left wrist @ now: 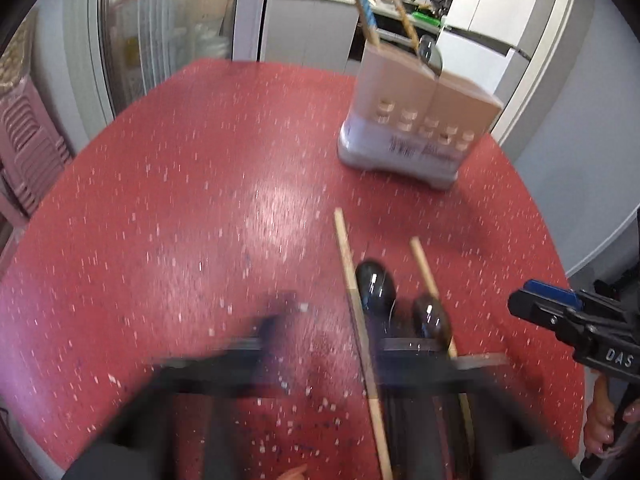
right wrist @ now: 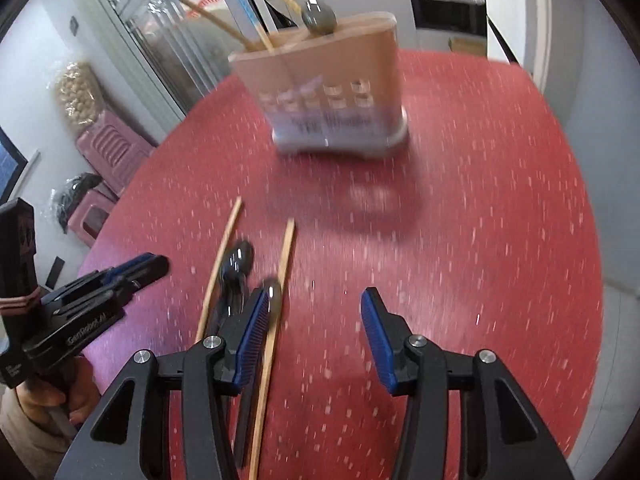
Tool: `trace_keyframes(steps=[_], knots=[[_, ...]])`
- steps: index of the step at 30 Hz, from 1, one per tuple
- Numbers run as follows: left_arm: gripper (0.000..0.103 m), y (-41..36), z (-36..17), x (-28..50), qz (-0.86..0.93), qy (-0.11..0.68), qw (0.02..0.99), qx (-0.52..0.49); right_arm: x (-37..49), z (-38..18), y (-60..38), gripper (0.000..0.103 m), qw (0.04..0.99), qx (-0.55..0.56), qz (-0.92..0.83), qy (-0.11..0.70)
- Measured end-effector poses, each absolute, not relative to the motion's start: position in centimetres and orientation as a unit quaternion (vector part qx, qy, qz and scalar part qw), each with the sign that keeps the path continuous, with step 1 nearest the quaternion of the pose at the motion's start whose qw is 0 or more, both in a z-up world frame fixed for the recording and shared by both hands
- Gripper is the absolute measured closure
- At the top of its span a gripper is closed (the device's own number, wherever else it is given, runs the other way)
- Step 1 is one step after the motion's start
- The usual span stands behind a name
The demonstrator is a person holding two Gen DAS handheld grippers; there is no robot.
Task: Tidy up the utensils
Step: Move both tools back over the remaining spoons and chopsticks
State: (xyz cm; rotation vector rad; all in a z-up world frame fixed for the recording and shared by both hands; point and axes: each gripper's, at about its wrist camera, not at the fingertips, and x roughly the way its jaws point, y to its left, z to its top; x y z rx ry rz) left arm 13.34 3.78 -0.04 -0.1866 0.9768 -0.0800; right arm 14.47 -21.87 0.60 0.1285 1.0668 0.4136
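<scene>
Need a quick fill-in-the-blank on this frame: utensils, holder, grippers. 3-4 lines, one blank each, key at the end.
1. The table surface is speckled ____.
2. The number of loose chopsticks lying flat on the table is ____.
3. The spoon in the utensil holder stands with its bowl end pointing ____.
4. The right gripper has its blue-padded fingers spread ____, gripping nothing.

Missing words: red; two; up; open
</scene>
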Motion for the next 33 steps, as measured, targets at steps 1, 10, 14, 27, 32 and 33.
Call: trace_keyframes(steps=[1,10,14,27,32,33], knots=[[0.0,3.9,-0.4,13.0,-0.031,0.466,0.879,-0.091,14.2,0.3,-21.9,0.051,0.837,0.061,0.192,0.508],[0.0,4.0,-2.8,12.6,-0.011,0.483,0.874,-0.055,12.0,-1.1,-20.6,0.051,0.825,0.048,0.183,0.533],[0.0,3.7,-3.7,13.0,-0.01,0.495,0.868,-0.042,11.8,-1.1,-19.6,0.051,0.822,0.041,0.187,0.537],[0.0,3.0,-4.9,14.6,-0.003,0.513,0.857,-0.042,11.9,-2.7,-17.9,0.051,0.817,-0.003,0.163,0.553],[0.0,2.5,-5.2,15.0,0.0,0.515,0.856,-0.039,11.7,-3.0,-17.3,0.051,0.819,-0.028,0.157,0.551],[0.0,2.5,-5.3,15.1,0.0,0.515,0.856,-0.039,11.7,-3.1,-17.1,0.051,0.82,-0.034,0.155,0.55]])
